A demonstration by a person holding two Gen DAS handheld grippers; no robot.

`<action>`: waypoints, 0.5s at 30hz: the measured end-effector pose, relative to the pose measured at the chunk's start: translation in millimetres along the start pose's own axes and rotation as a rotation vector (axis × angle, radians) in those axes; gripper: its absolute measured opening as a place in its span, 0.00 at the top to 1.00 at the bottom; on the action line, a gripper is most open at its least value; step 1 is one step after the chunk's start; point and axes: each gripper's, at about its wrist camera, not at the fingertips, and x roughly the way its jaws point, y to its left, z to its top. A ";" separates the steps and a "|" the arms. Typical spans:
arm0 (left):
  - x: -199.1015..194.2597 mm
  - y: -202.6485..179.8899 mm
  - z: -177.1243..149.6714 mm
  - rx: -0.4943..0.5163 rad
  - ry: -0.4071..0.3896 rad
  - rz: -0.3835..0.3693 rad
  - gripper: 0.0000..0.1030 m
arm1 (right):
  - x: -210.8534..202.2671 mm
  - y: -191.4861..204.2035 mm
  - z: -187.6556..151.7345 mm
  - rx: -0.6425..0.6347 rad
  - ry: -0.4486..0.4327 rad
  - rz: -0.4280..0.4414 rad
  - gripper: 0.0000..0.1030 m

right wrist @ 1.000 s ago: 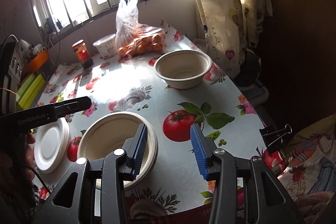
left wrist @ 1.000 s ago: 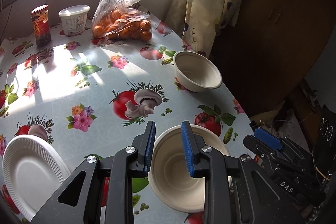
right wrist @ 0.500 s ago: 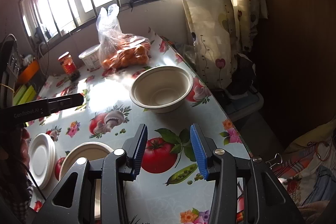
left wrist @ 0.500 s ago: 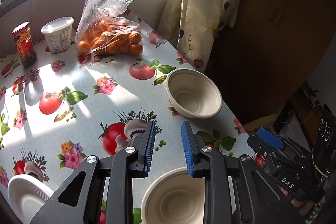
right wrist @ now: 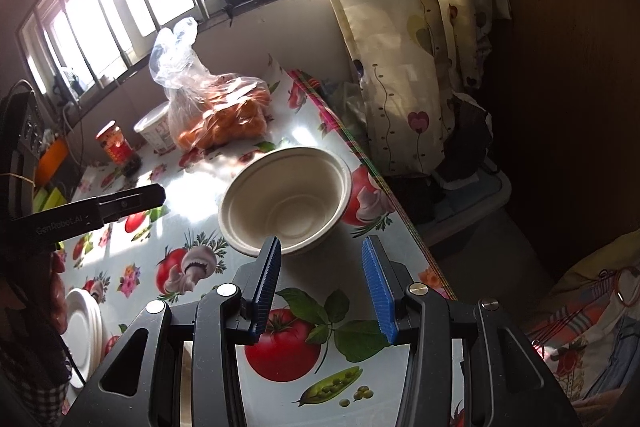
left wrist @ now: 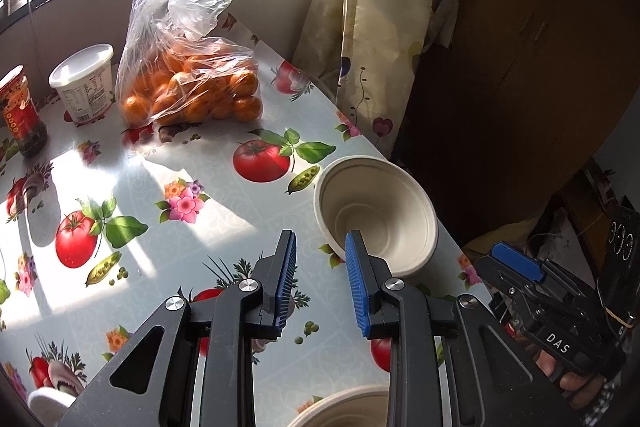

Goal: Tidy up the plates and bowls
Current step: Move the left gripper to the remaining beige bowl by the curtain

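Observation:
A beige paper bowl (left wrist: pixel 376 215) stands upright near the table's right edge; it also shows in the right wrist view (right wrist: pixel 286 201). My left gripper (left wrist: pixel 320 247) is open and empty, just short of the bowl's near-left rim. My right gripper (right wrist: pixel 322 251) is open and empty, just short of the bowl's near rim. A second beige bowl (left wrist: pixel 340 409) lies behind, at the bottom edge of the left wrist view. A stack of white paper plates (right wrist: pixel 82 331) sits at the table's near left.
A bag of oranges (left wrist: pixel 188 83), a white tub (left wrist: pixel 84 83) and a red jar (left wrist: pixel 20 111) stand at the far side by the window. A curtain (right wrist: pixel 404 39) hangs past the table's right edge (right wrist: pixel 404 223). The floral tablecloth (left wrist: pixel 192 187) covers the table.
Both grippers have moved forward, away from the near bowl and plates and toward the far bowl by the right edge. Both stay open and empty.

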 end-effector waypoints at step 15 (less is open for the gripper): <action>45.0 -2.3 12.2 0.002 0.078 -0.004 0.74 | 44.6 -13.9 10.4 0.034 0.056 0.041 0.59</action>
